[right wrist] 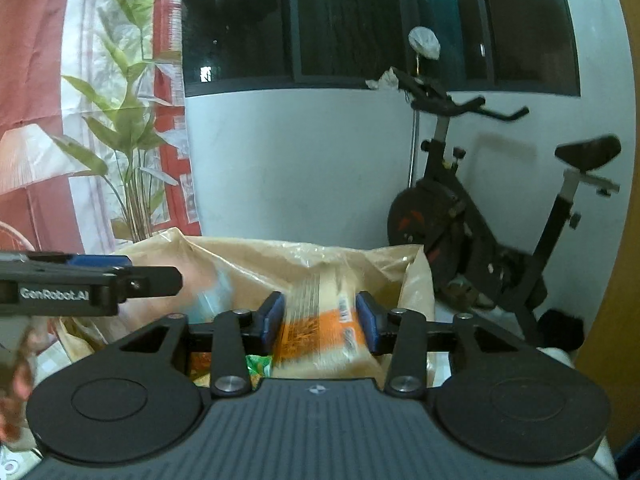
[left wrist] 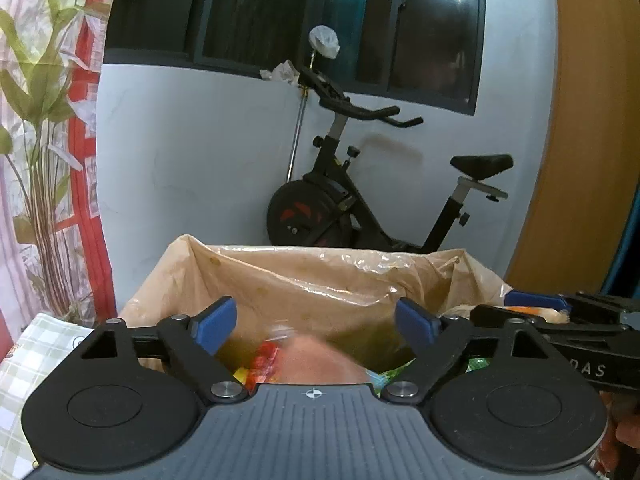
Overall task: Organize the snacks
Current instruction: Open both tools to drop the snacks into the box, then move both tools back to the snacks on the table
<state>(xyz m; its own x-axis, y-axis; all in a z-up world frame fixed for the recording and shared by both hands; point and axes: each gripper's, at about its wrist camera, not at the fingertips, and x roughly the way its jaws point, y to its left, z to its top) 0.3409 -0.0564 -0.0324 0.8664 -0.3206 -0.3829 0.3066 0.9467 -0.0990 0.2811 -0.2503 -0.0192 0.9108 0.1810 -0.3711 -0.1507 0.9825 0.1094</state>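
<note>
A bin lined with a tan plastic bag (left wrist: 304, 280) stands just ahead, with several snack packets inside. My left gripper (left wrist: 316, 324) hangs over it, open wide; a pinkish packet with red and yellow print (left wrist: 296, 360) shows smeared below the pads, free of them. My right gripper (right wrist: 320, 316) is to its right over the same bag (right wrist: 256, 260). An orange and cream packet (right wrist: 320, 328) stands between its blue pads, smeared while the fingers are sharp; the pads sit at its sides without pinching it. Each gripper shows side-on in the other's view: the right gripper (left wrist: 536, 308) and the left gripper (right wrist: 120, 268).
A black exercise bike (left wrist: 360, 208) stands against the pale wall behind the bin. On the left hangs a curtain printed with a plant (left wrist: 44, 140). A wooden panel (left wrist: 580, 140) rises on the right. A checked cloth (left wrist: 36, 356) lies at lower left.
</note>
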